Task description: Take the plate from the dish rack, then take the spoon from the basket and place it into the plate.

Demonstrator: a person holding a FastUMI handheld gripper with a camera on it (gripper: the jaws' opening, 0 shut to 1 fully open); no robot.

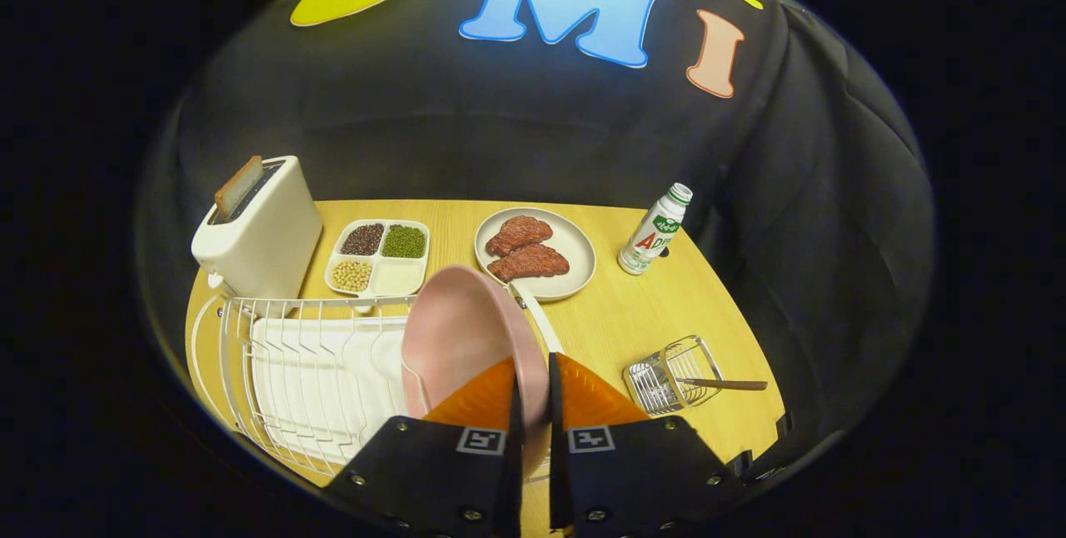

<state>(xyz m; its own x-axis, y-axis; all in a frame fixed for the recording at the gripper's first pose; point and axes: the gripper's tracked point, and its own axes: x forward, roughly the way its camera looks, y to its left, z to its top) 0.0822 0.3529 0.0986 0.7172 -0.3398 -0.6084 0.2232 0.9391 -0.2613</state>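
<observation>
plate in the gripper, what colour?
Pink, matte. The round pink plate stands on edge between the gripper fingers at the white wire dish rack; gripper view.

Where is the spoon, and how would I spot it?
Start at the big white dish rack, then look across past the fingers pinching the pink plate. There sits a small wire basket. The spoon is the thin handle poking sideways out of it, unlike anything else nearby.

The pink plate (pixel 462 338) hides the dish rack's (pixel 291 371) right end, and its own lower rim sits behind the gripper (pixel 533 392) fingers; the spoon's (pixel 723 384) bowl is lost inside the wire basket (pixel 666 376); the bottle (pixel 655 230) label is too small to read
</observation>
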